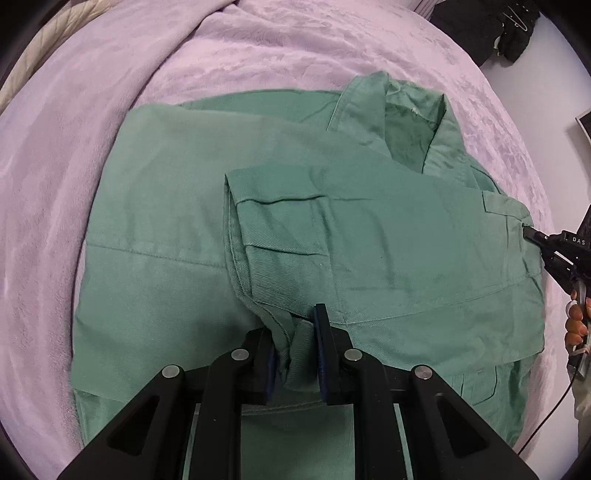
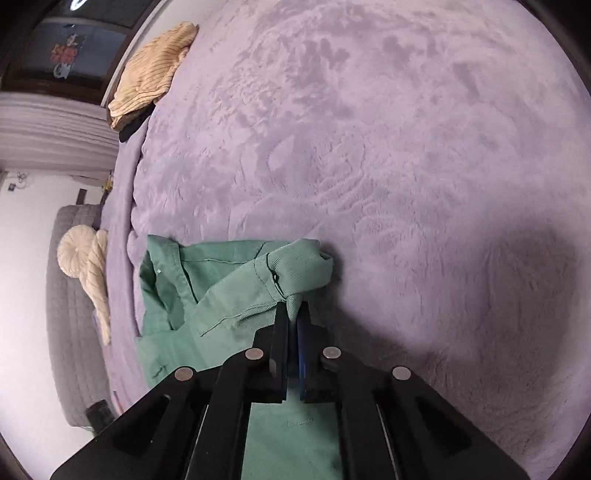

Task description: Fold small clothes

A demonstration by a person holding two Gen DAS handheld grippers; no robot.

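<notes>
A green shirt (image 1: 184, 229) lies spread on a lilac fleece blanket (image 1: 92, 110), collar at the upper right and one sleeve folded across its body. My left gripper (image 1: 297, 332) is shut on a bunched fold of that sleeve's cuff end. At the right edge of the left wrist view, the right gripper (image 1: 529, 233) meets the shirt's side edge, a hand behind it. In the right wrist view my right gripper (image 2: 292, 314) is shut on a pinch of the green shirt (image 2: 229, 295), which puckers up around the fingertips.
The lilac blanket (image 2: 406, 147) stretches wide beyond the shirt. A tan ribbed garment (image 2: 155, 70) lies at its far left edge, and a cream knitted item (image 2: 86, 258) hangs by a grey couch. Dark clothing (image 1: 491, 26) sits at the upper right.
</notes>
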